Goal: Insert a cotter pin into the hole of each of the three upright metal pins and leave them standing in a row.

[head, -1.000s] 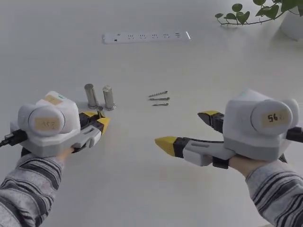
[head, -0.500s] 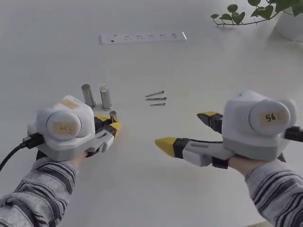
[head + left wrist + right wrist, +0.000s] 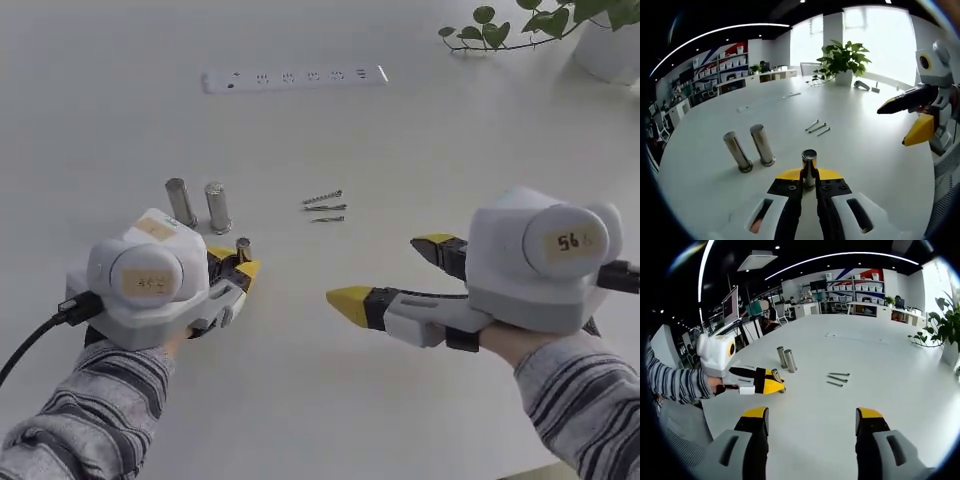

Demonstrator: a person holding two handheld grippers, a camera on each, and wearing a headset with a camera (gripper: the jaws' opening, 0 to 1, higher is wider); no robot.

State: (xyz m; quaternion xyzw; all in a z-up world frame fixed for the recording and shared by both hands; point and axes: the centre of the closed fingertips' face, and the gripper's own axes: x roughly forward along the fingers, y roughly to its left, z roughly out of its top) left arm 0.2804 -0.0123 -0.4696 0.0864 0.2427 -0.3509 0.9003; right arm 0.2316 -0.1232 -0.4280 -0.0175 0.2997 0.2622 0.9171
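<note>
Left gripper (image 3: 809,179), yellow-tipped: jaws are clamping a short grey metal cylinder pin (image 3: 809,162) and holding it upright over the white tabletop (image 3: 300,400). Two matching grey metal pins (image 3: 762,145) are standing side by side just beyond it, to its left. Three small silver cotter pins (image 3: 326,208) are lying loose together farther out, between the grippers. Right gripper (image 3: 388,272): jaws are gaping wide, gripping nothing. White power strip (image 3: 295,77) is lying at the far side.

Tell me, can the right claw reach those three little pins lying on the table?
Probably yes. The right claw is open and empty, and only bare table lies between it and the cotter pins.
</note>
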